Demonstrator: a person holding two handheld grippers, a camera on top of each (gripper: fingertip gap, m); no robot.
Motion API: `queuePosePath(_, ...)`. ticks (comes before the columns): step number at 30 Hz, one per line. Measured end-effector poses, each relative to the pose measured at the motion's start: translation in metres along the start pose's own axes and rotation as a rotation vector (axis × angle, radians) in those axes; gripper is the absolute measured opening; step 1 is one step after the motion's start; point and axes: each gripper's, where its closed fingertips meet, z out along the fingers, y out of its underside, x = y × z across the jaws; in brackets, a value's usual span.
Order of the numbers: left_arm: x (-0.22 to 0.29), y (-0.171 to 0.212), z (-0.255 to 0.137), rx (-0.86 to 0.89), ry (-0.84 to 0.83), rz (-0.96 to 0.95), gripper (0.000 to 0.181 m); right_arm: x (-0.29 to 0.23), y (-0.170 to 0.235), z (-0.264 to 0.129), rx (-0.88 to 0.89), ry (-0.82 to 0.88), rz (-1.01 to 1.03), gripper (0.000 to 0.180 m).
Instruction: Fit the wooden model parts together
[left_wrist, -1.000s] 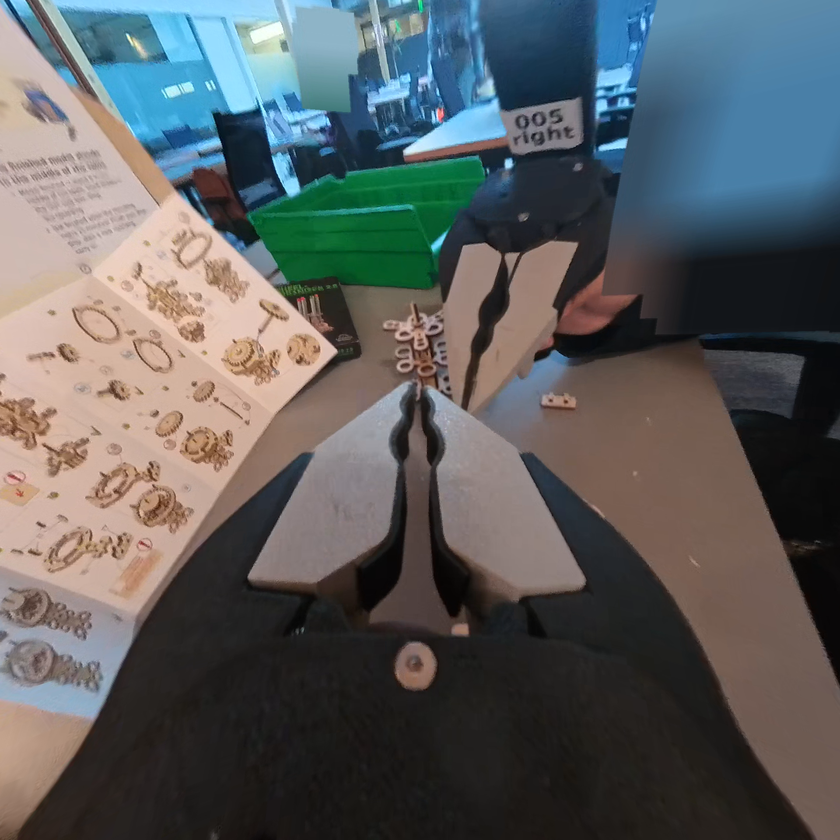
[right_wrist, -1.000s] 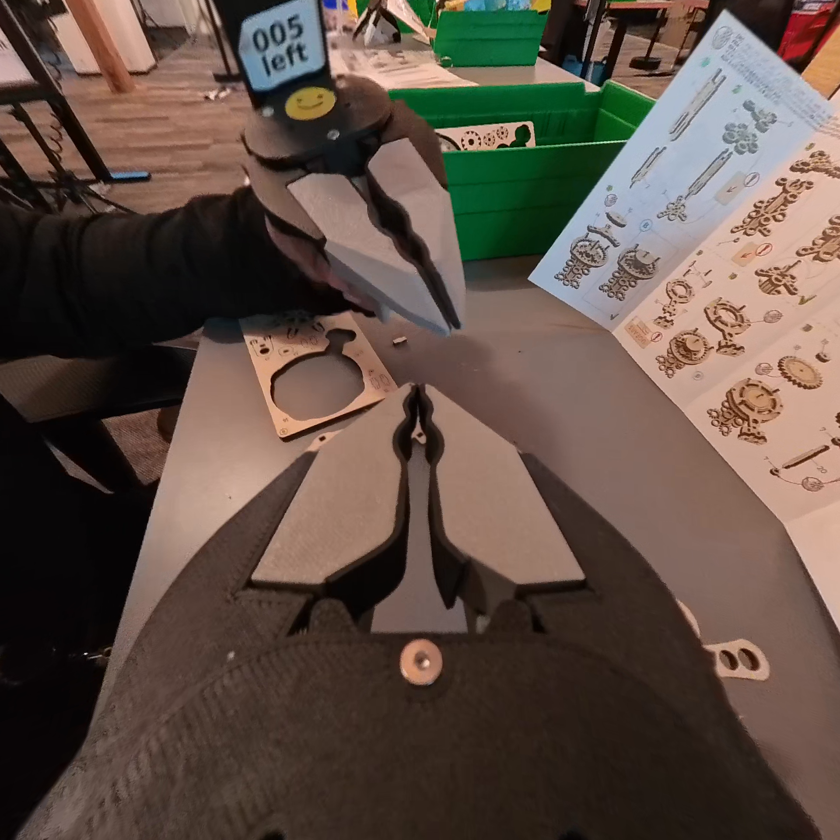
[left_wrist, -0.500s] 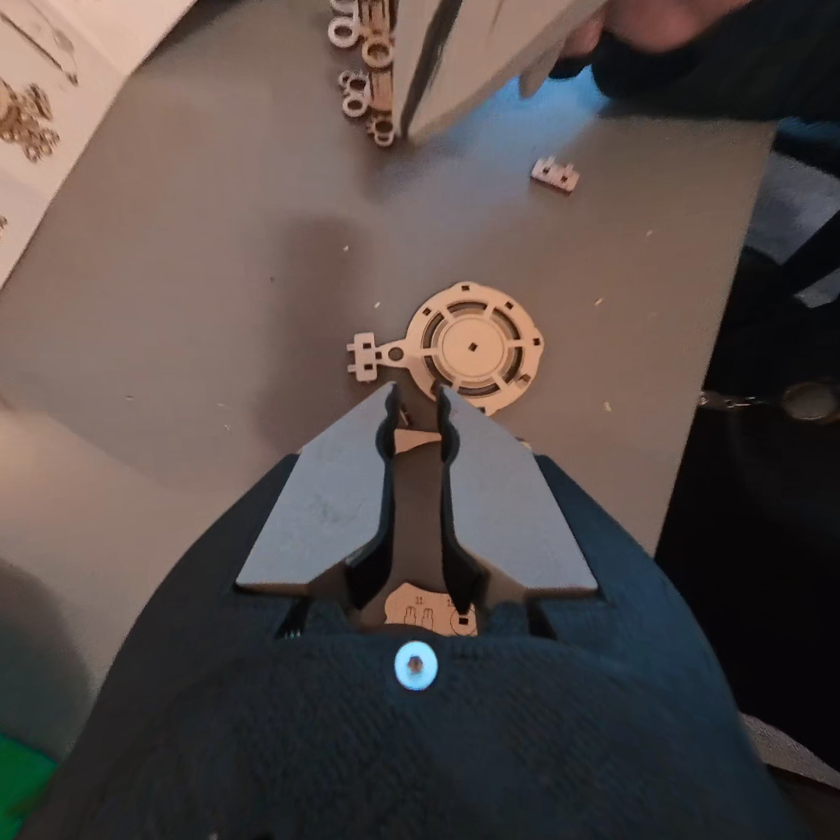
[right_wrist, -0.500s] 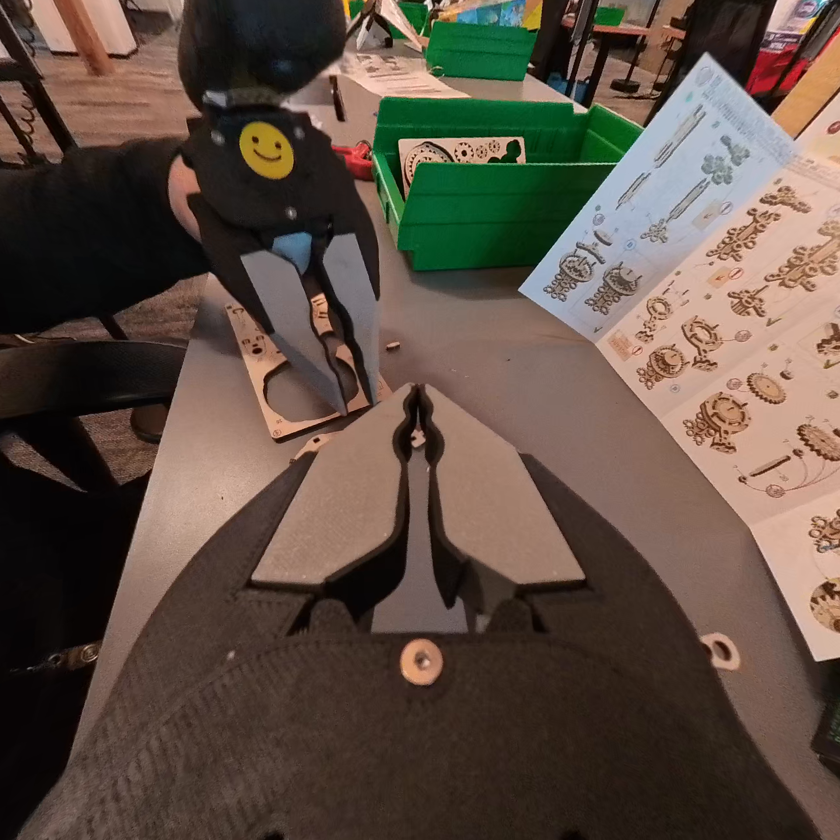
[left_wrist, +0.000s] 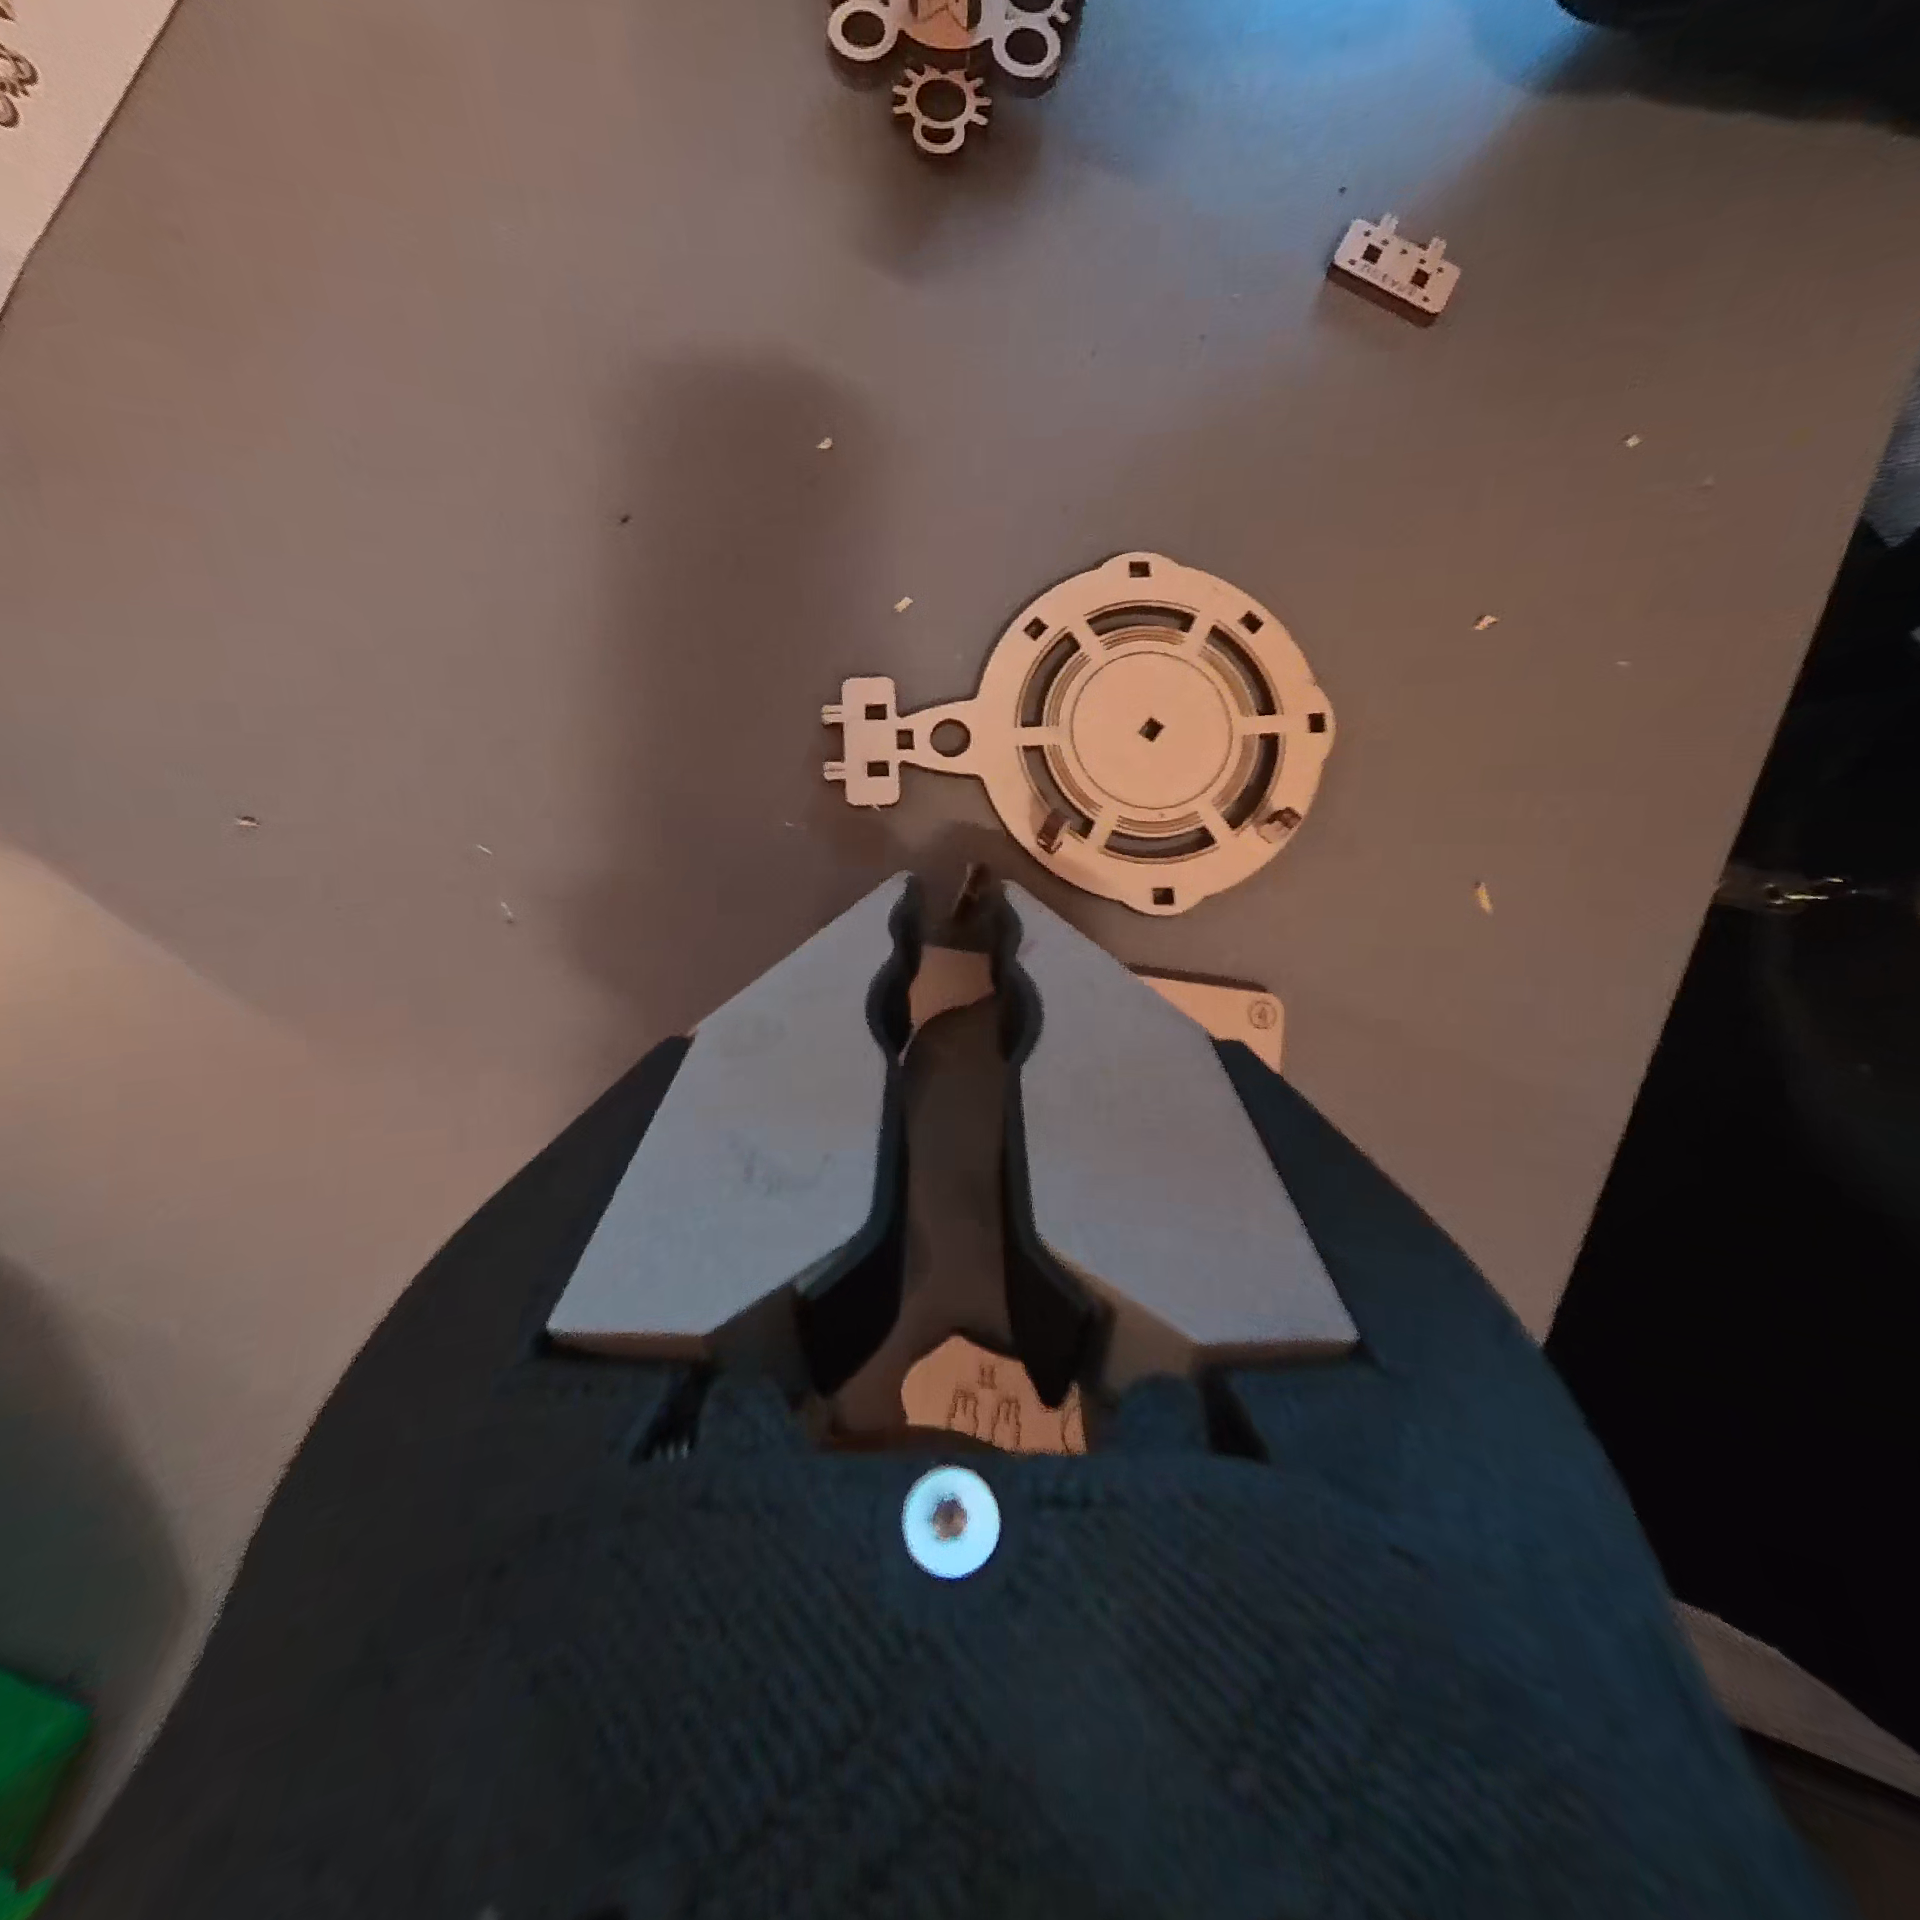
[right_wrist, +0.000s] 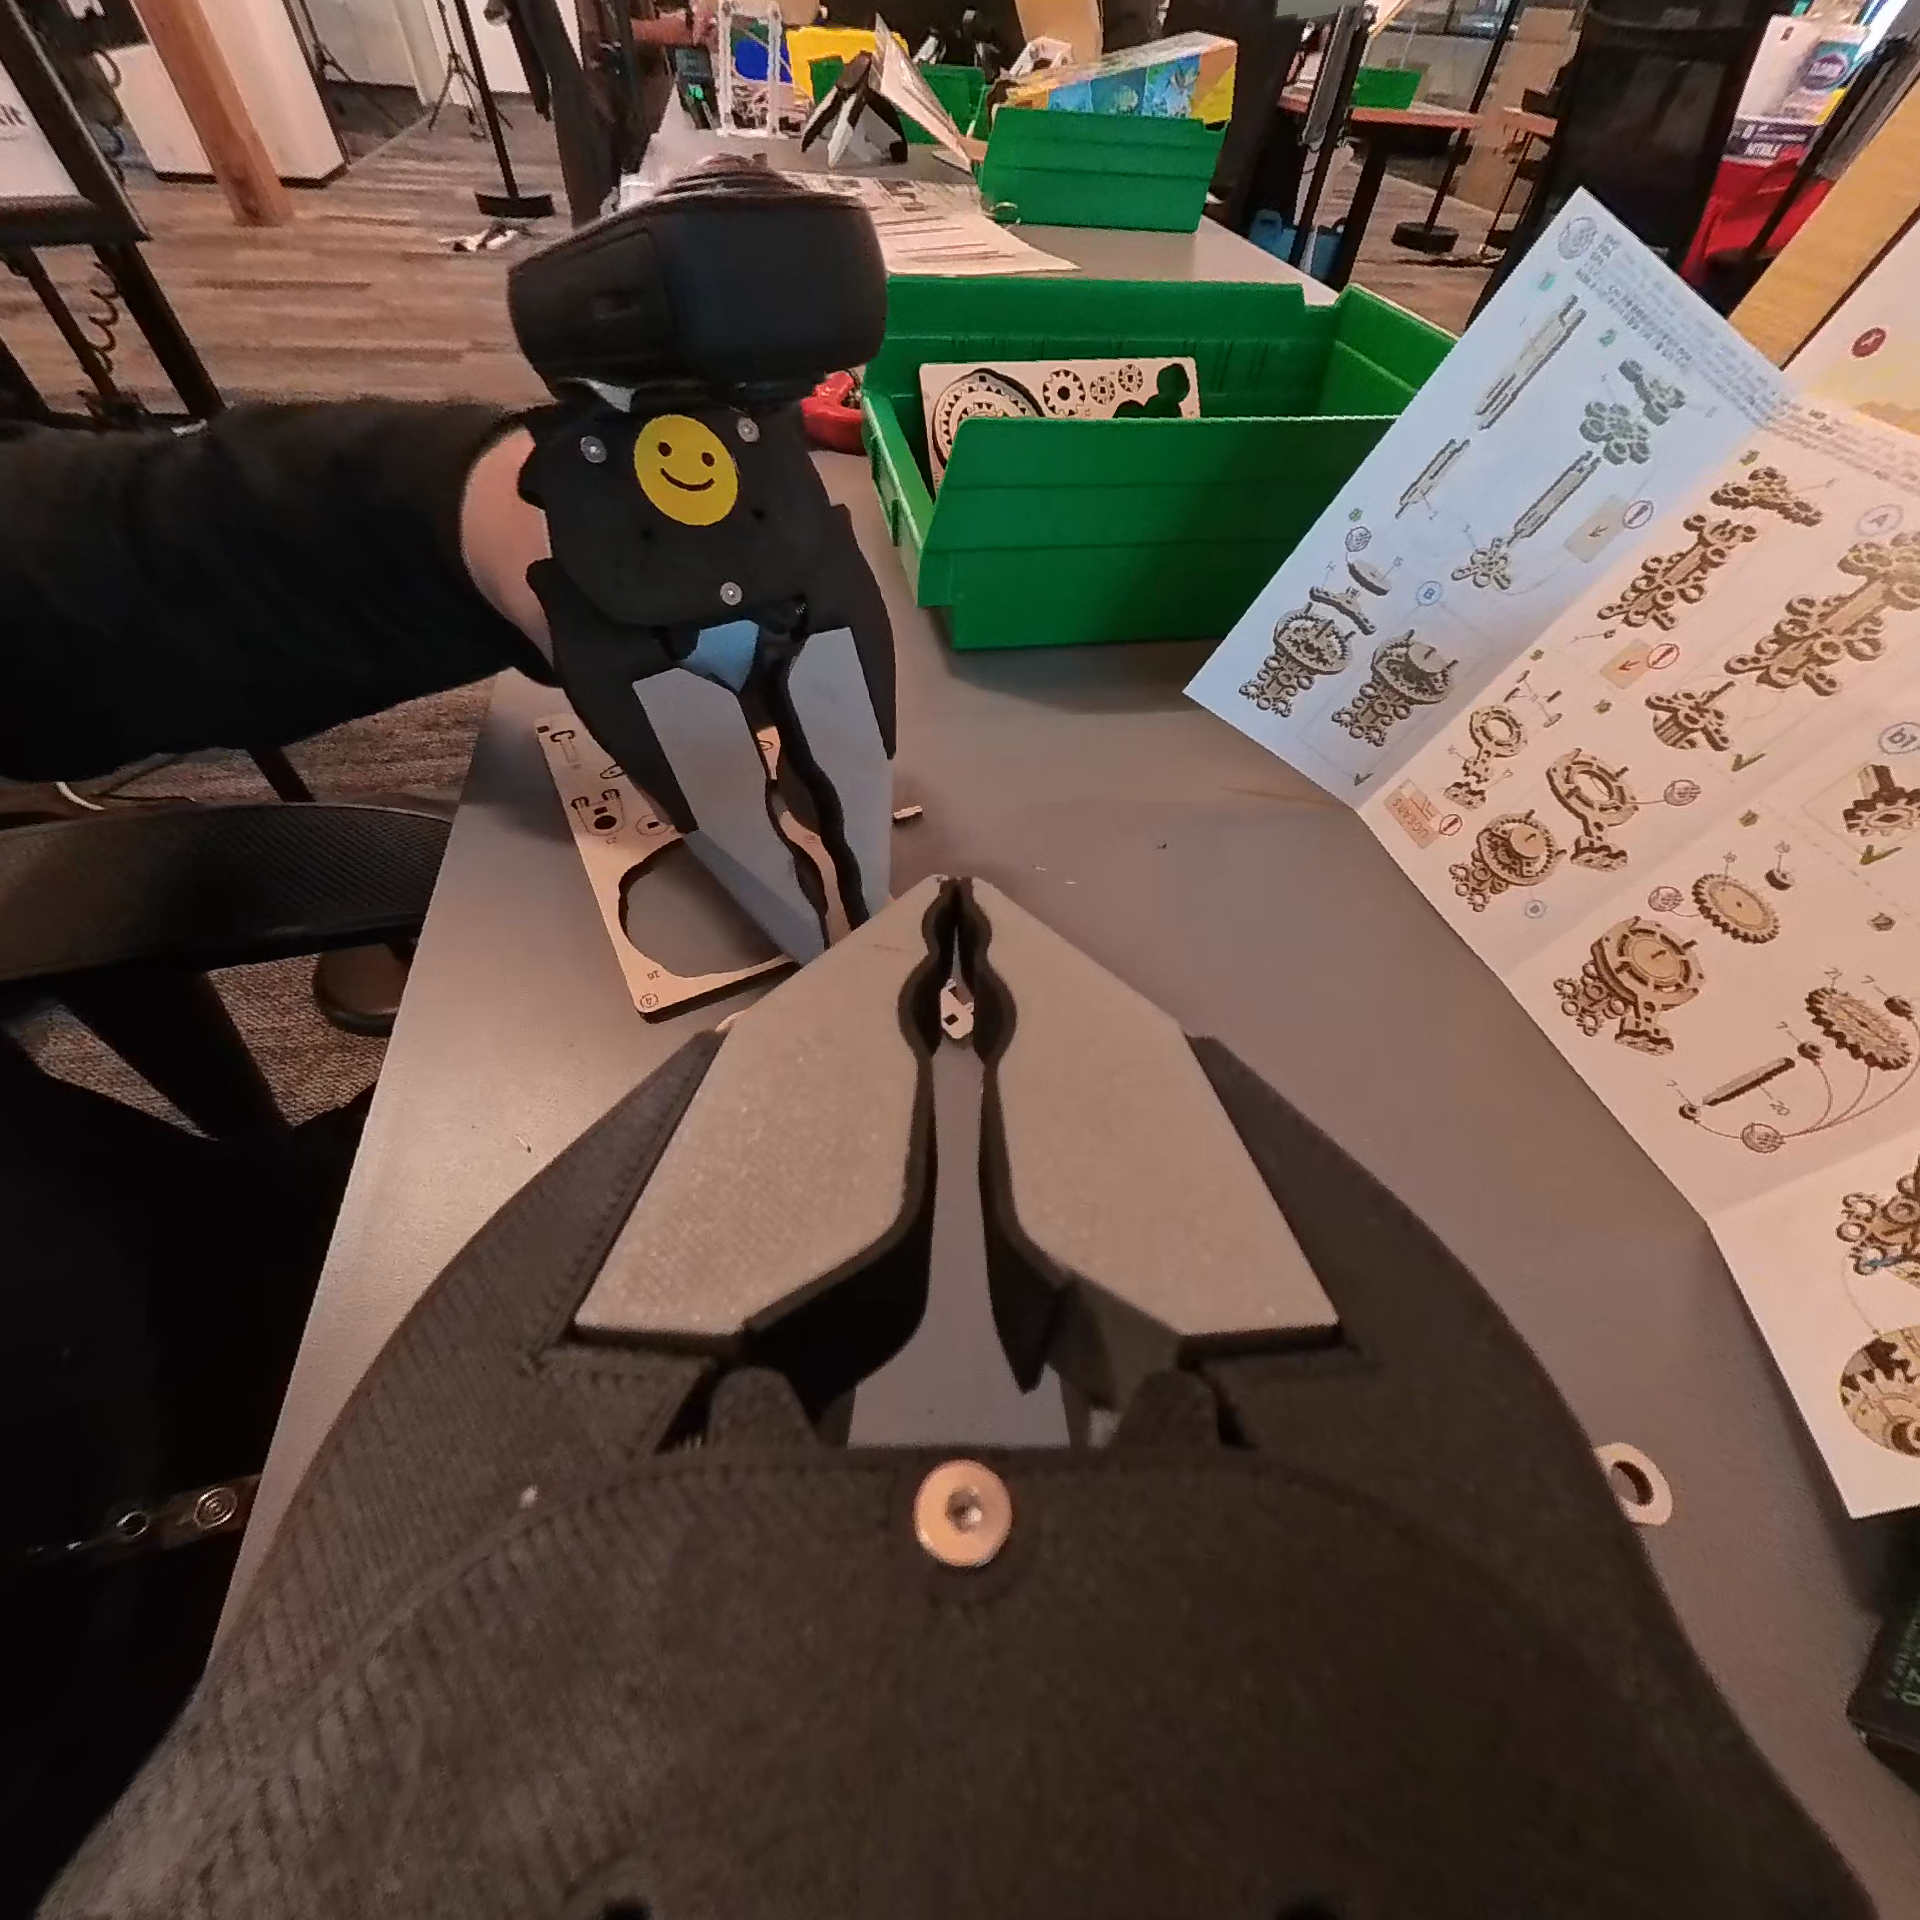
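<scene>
Now the left gripper (left_wrist: 954, 902), nearly closed on a small wooden peg (left_wrist: 971, 896), is hovering just before the round wooden disc (left_wrist: 1151, 730), seemingly lining it up with a slot, while the right gripper (right_wrist: 954, 891) is pinching another tiny part (right_wrist: 956, 1013).

Black tool (right_wrist: 842, 925); grey fingers (right_wrist: 727, 790); yellow smiley sticker (right_wrist: 686, 470); black sleeve (right_wrist: 239, 582).

Round wooden part (left_wrist: 1153, 730) lies on table (left_wrist: 416, 520), just ahead of left tool (left_wrist: 958, 896).

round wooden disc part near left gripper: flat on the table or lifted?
Flat. The round wooden disc lies face up on the grey table, just beyond the left gripper; nothing grips it.
</scene>
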Motion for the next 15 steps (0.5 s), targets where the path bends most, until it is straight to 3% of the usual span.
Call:
queuePosePath(9, -0.004, -0.004, -0.001, 0.037, 0.023, 0.022, 0.001, -0.005, 0.002, 0.002, -0.015, -0.027, -0.001, 0.0)
queuePosePath(15, 0.007, -0.041, -0.023, 0.286, 0.143, -0.024, 0.001, -0.017, 0.005, 0.005, -0.036, -0.09, -0.021, 0.0)
